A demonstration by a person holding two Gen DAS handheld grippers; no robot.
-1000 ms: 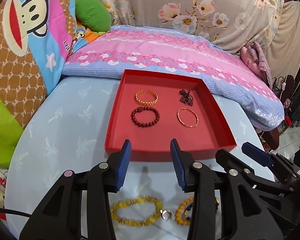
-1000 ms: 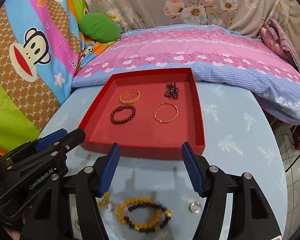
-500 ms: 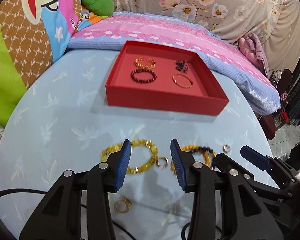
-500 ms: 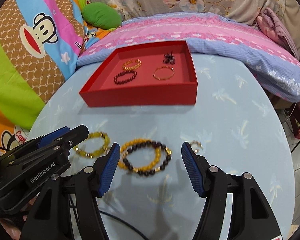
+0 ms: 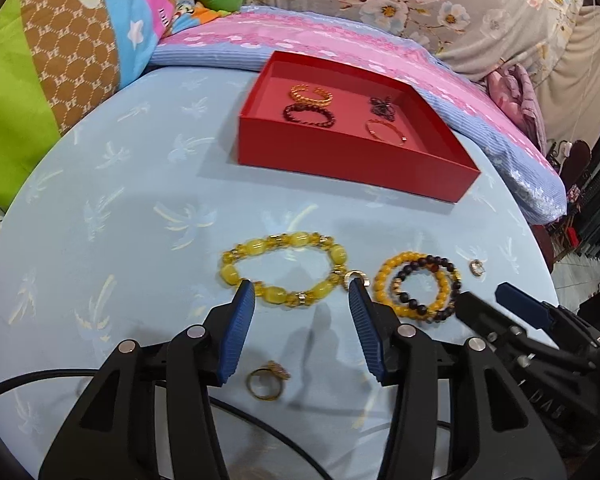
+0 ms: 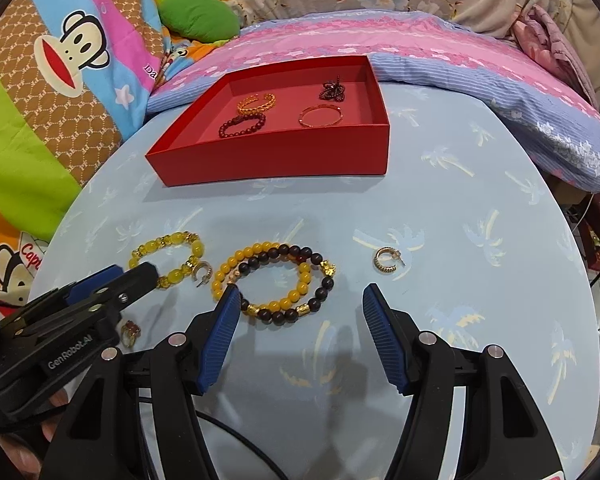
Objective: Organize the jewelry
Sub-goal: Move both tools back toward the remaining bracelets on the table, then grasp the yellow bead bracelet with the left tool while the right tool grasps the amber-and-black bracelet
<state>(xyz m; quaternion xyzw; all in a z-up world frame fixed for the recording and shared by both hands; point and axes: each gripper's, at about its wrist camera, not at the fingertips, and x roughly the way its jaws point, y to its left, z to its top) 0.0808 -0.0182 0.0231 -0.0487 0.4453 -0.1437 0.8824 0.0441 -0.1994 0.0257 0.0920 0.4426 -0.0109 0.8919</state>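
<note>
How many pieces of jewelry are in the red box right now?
4: gold cuff back left, dark red bead bracelet front left, dark beaded piece back right, thin gold bangle front right.

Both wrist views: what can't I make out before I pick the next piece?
- Ring with a stone: left view shows it blurred between the fingers; right view has the left gripper covering part of it.
- Yellow bracelet: near beads hidden behind the left fingertips.
- Dark cluster in the red tray: too small to identify.
- Hoop earring: tiny, clasp unreadable.
</note>
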